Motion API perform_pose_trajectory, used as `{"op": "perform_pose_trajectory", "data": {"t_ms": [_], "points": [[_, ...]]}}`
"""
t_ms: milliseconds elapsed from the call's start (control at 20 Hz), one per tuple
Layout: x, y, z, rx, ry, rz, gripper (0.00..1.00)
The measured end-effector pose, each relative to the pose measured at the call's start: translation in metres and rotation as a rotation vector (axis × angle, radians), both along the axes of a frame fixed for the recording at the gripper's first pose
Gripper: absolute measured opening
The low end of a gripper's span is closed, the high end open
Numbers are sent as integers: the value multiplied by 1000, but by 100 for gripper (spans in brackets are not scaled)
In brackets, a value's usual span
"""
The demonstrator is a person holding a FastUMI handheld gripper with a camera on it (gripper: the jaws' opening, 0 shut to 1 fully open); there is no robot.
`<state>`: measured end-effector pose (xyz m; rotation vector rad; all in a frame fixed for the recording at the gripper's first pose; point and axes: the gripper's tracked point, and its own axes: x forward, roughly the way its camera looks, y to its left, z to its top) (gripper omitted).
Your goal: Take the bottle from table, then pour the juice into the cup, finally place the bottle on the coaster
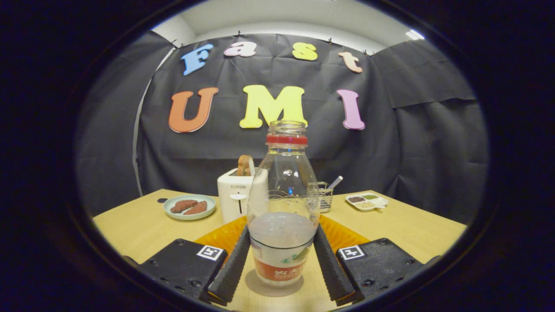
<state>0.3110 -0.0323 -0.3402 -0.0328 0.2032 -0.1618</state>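
Fingers (282,255) flank an uncapped bottle (284,195) standing on the bench (143,225), seemingly pressing its sides, though contact is hard to confirm. Behind it, an orange coaster (221,236) is partly hidden, as is a toaster (234,195).

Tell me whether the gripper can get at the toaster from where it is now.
Probably not directly: the gripper has its fingers pressed on the bottle, which stands straight between them and the toaster beyond.
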Motion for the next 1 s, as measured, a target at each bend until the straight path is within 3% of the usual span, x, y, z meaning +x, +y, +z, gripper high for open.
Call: {"op": "perform_pose_trajectory", "data": {"t_ms": [300, 600, 800, 1000], "points": [[2, 3, -18, 21, 11, 21, 83], [-3, 6, -7, 30, -17, 26, 98], [-12, 11, 30, 19, -99, 29, 100], [-35, 22, 66, 15, -96, 54, 100]]}}
